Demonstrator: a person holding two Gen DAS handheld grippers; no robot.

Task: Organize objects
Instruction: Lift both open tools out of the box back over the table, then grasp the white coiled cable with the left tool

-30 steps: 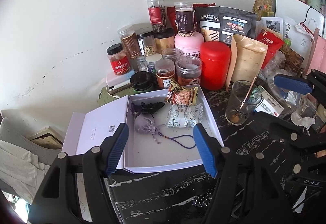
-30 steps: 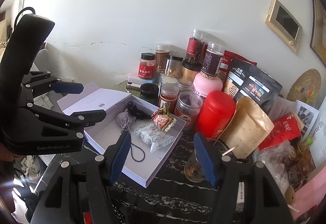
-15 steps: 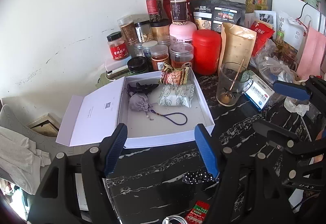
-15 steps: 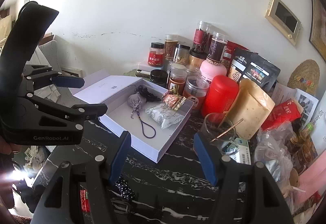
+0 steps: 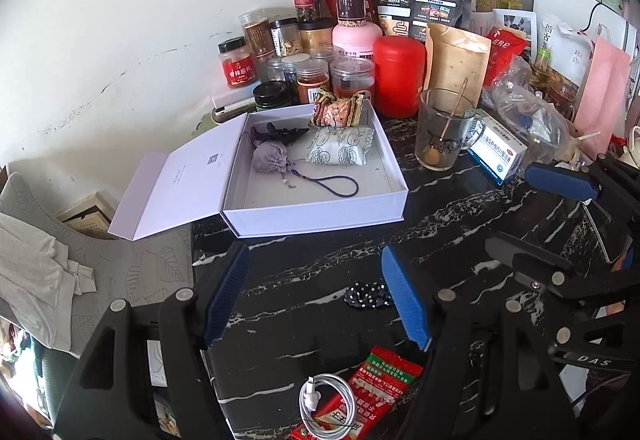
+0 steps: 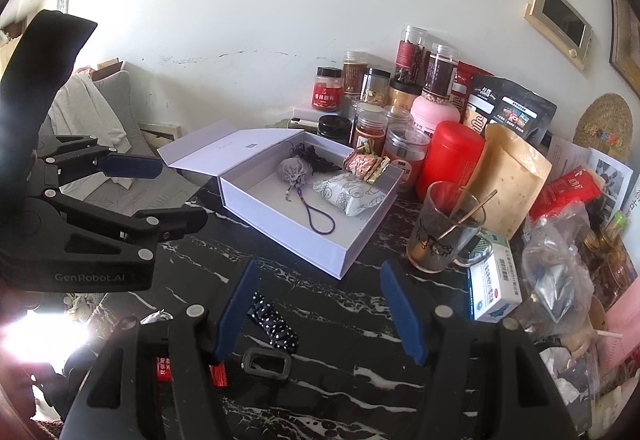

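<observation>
An open white box [image 5: 320, 212] [image 6: 276, 216] sits on the black marble table with its lid folded out to the left. It holds a grey drawstring pouch [image 5: 270, 156] [image 6: 294, 170], a patterned snack pack [image 5: 340, 150] [image 6: 352, 194] and a foil snack pack [image 5: 338, 112] [image 6: 366, 164]. My left gripper [image 5: 316, 296] is open and empty, short of the box. A polka-dot band [image 5: 366, 294] [image 6: 274, 324], a red packet [image 5: 360, 392] and a white cable [image 5: 328, 404] lie below it. My right gripper [image 6: 320, 308] is open and empty.
Jars, a red canister [image 5: 398, 74] [image 6: 450, 158] and bags crowd the wall behind the box. A glass with a stick [image 5: 442, 130] [image 6: 444, 228] and a medicine box [image 5: 498, 152] [image 6: 494, 282] stand right of it. A black ring [image 6: 266, 362] lies near me.
Both grippers have pulled back from the box, toward the near table edge. The polka-dot band, red packet and cable have come into view. Both stay open.
</observation>
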